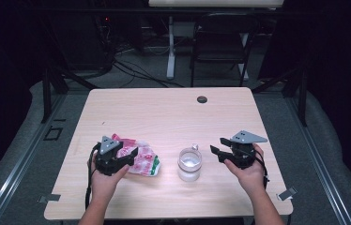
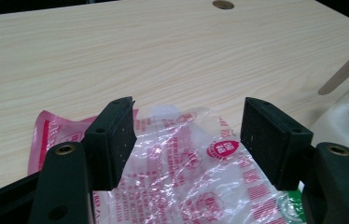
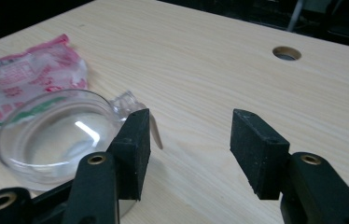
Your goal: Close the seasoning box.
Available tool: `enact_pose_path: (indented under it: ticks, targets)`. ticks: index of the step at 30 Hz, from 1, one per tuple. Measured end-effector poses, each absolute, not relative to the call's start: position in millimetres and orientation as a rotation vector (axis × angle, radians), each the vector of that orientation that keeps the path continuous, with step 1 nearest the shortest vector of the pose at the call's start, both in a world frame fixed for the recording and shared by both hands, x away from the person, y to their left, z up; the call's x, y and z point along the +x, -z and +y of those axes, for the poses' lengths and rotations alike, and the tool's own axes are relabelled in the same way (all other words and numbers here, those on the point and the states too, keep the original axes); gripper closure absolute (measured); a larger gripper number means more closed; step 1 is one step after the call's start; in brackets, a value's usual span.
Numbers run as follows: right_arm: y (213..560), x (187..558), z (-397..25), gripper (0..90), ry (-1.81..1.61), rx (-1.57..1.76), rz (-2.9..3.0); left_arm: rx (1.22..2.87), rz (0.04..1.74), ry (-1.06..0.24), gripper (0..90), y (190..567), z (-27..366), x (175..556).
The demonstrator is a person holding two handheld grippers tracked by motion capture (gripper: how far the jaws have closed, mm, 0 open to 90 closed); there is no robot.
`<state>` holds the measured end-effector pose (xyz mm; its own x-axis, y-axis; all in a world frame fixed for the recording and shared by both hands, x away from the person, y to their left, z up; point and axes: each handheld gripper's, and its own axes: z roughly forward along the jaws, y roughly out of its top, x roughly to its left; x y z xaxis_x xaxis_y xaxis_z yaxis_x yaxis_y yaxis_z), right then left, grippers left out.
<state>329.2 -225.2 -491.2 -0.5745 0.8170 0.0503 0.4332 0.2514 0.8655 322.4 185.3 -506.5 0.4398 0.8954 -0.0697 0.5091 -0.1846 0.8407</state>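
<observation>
A crinkled clear plastic bag with red and green print (image 1: 141, 159) lies on the wooden table (image 1: 164, 117) at the front left. My left gripper (image 1: 131, 152) hovers just over it, open, and the bag (image 2: 196, 177) spreads under the gap between its two black pads (image 2: 116, 140). A clear glass cup with a small handle (image 1: 189, 163) stands at the front middle. My right gripper (image 1: 217, 146) is open to the right of the cup, pointing left at it. In the right gripper view the cup (image 3: 56, 135) sits beside the left pad (image 3: 133, 149), with the bag (image 3: 32, 74) behind.
A round cable hole (image 1: 202, 99) sits near the table's far edge. A dark folding chair (image 1: 223, 42) and a white table leg (image 1: 170, 47) stand beyond the table. Cables run across the floor at the back.
</observation>
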Motion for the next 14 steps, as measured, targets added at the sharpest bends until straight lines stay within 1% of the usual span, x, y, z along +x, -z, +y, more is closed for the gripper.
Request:
enact_pose_path:
  ticks: [14]
  targets:
    - [513.6,337.7,-244.3,43.8,-1.185,1.297,2.098,1.836,1.233,-0.582,35.7,510.7,190.8,330.0]
